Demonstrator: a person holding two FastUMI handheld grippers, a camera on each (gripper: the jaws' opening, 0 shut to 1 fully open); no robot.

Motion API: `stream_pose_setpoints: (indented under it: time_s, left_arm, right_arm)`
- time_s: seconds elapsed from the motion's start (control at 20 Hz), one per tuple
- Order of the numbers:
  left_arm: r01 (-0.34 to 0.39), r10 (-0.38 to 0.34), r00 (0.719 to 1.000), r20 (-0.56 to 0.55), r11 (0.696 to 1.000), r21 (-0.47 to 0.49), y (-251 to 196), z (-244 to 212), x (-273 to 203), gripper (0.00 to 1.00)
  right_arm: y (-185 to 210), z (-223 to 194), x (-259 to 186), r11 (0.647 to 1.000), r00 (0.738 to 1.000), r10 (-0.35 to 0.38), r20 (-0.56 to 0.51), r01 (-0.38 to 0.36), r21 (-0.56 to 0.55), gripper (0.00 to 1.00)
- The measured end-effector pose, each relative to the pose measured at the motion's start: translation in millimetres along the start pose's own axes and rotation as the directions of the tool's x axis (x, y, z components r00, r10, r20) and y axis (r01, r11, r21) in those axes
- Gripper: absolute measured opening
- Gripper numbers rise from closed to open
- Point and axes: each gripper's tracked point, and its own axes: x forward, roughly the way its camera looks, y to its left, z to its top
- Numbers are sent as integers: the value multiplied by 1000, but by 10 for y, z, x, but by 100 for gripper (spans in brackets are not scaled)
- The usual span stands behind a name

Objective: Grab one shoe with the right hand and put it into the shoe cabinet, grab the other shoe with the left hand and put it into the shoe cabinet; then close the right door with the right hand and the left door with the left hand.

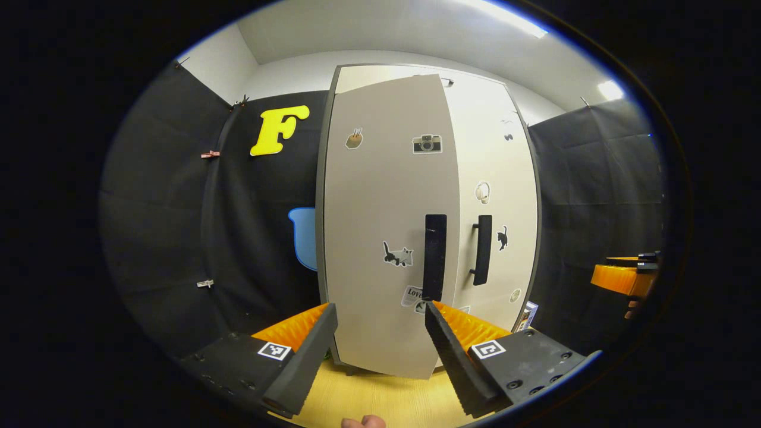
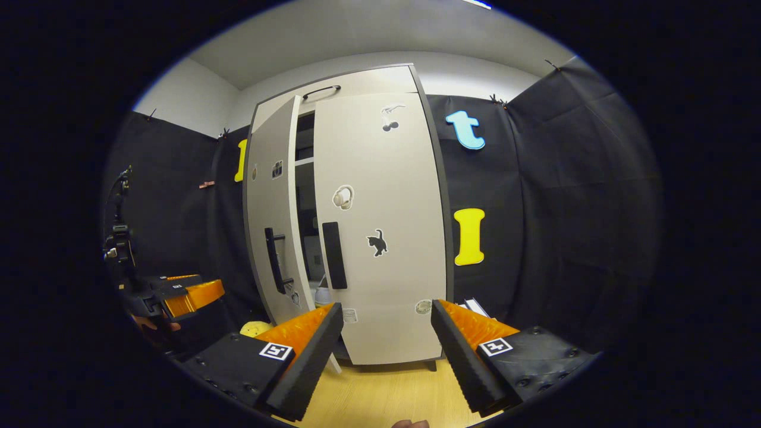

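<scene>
The tall pale shoe cabinet [image 1: 351,74] stands in front of me. In the left gripper view its left door [image 1: 386,226] is swung partway out toward me, black handle [image 1: 435,257] just above my right finger. The right door [image 1: 496,178] lies flat against the cabinet. My left gripper [image 1: 380,336] is open and holds nothing. In the right gripper view the right door [image 2: 380,226] looks shut and the left door [image 2: 270,226] stands ajar. A pale shape [image 2: 323,295] sits low in the gap; whether it is a shoe I cannot tell. My right gripper [image 2: 386,339] is open and empty.
Black cloth walls flank the cabinet. The floor [image 2: 386,392] is light wood. A yellow object [image 2: 257,328] lies by the cabinet's left foot, and flat white items [image 2: 475,306] lean at its right foot. The left gripper [image 2: 184,295] shows at the far left, the right gripper [image 1: 624,278] at the far right.
</scene>
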Motion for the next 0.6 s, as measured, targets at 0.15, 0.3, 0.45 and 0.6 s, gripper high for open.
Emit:
stream_pose_setpoints:
  time_s: [0.15, 0.3, 0.45, 0.6]
  left_arm:
    - [3, -3, 1000, -5, 1000, 1, 0, -15, -54, 94]
    - [7, -7, 1000, -7, 1000, -1, -1, -37, -97, 94]
    - [13, -13, 1000, -13, 1000, -7, -3, -58, -135, 94]
    - [21, -21, 1000, -15, 1000, -4, -3, -57, -149, 94]
  right_arm:
    - [52, -14, -31, 1000, 1000, 5, 0, -5, -6, 98]
    - [100, -42, -84, 1000, 1000, 10, -3, -10, -7, 98]
    - [158, -70, -126, 1000, 1000, 15, -9, -15, -9, 98]
    - [177, -69, -172, 1000, 1000, 10, -6, -10, -13, 98]
